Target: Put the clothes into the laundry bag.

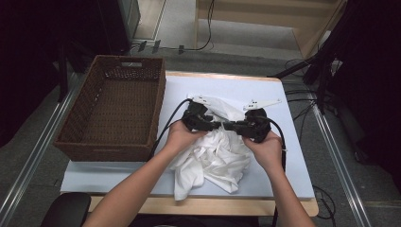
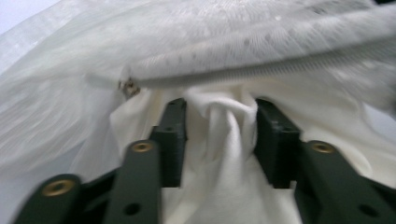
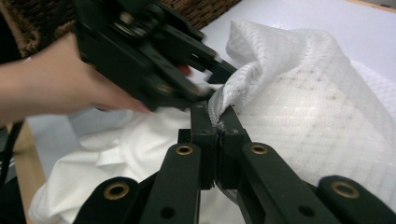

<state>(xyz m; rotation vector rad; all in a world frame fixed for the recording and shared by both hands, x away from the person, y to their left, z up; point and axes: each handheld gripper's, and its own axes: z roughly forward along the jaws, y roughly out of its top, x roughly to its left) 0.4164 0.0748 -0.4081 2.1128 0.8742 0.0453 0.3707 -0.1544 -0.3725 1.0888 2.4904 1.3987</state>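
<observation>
A white mesh bag [image 1: 227, 109] lies on a crumpled white garment [image 1: 213, 161] in the middle of the table. The two grippers meet tip to tip over it. My right gripper [image 3: 217, 116] is shut on the bag's zippered edge [image 3: 219, 100], and the mesh [image 3: 303, 107] rises to its right. My left gripper [image 2: 219, 116] is open, with a bunched fold of the white garment [image 2: 224, 140] loose between its jaws. Above it run the bag's zipper [image 2: 233, 74] and the zipper pull [image 2: 127, 86]. From above, the left gripper [image 1: 215, 124] faces the right gripper [image 1: 236, 126].
A brown wicker basket [image 1: 156, 109] stands at the table's left, touching the pale blue mat [image 1: 236, 85]. Its corner [image 3: 37, 18] appears behind the left hand in the right gripper view. Cables trail from both grippers, and stands and cords lie on the floor at right.
</observation>
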